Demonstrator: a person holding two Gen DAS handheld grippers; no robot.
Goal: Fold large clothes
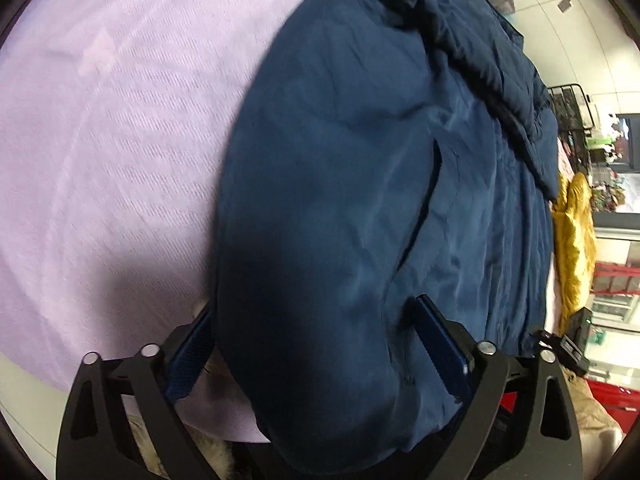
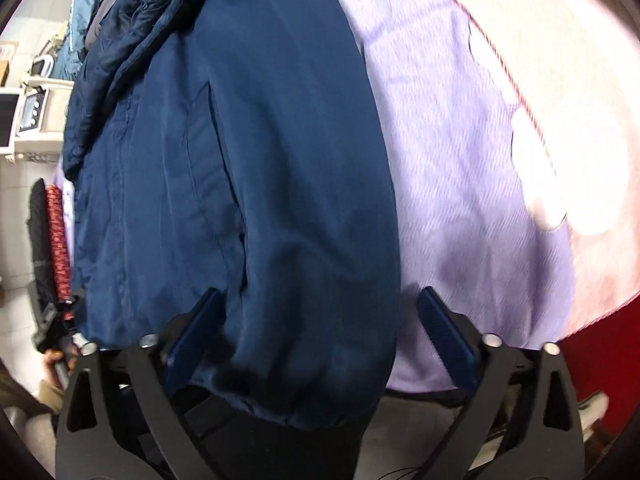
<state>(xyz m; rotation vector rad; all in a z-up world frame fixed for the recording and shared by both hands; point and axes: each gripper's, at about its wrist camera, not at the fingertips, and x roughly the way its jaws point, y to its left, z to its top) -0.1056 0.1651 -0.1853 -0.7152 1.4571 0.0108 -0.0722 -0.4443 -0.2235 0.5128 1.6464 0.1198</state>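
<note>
**Both tools straddling the near edge of the navy jacket**

The navy jacket is lying lengthwise on the lilac cloth that is covering the surface, its hem end drooping over the near edge toward the person. It is lying this way, as I judge it, so that both tools can be reaching the same end together and carrying it up over the body for a crosswise fold. A quilted darker part, perhaps the lining or hood, is bunching at the far end.

The left tool is standing wide open, its left finger against the jacket's left side and its right finger lying on top of the fabric, so cloth is sitting between the blue pads but nothing is being pinched. The right tool is likewise spread wide: the rounded side roll of the jacket is filling most of the gap, with the right pad standing apart over the lilac cloth. Neither is gripping yet.

Both tools are pointing forward along the garment, held low and roughly level at the surface's near edge. A yellow garment is lying beyond the jacket's far side.
</note>
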